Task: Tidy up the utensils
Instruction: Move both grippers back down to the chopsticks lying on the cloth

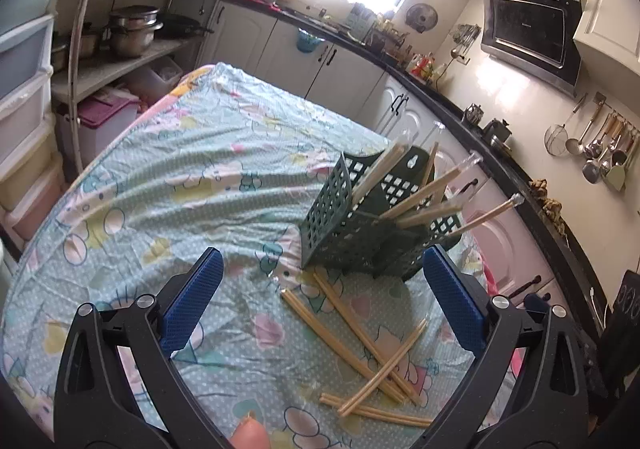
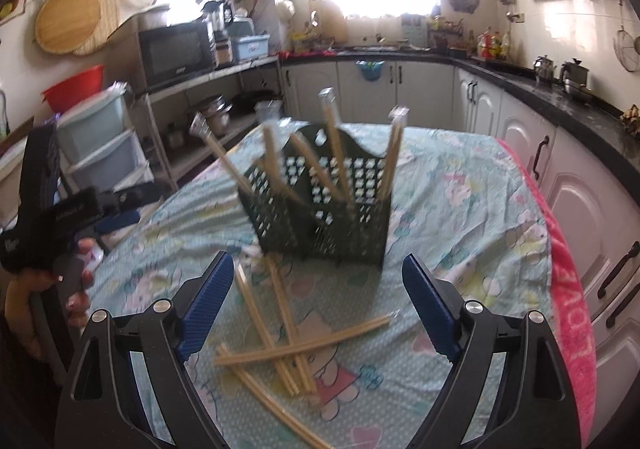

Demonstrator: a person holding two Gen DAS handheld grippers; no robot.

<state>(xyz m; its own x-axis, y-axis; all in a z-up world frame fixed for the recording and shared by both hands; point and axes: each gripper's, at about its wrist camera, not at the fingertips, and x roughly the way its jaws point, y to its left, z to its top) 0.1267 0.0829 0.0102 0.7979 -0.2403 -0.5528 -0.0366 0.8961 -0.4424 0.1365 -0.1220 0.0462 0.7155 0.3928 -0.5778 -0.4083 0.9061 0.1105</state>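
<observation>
both the left gripper (image 1: 320, 281) and right gripper (image 2: 318, 285) are hanging wide open, empty, over loose pale wooden chopsticks (image 2: 288, 345) lying before a dark green perforated plastic basket (image 2: 324, 209).

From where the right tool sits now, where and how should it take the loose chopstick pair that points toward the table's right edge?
Grip its free far end from above, pads across the sticks: there it lies clear of the crossed pile, flat on the cloth.
</observation>
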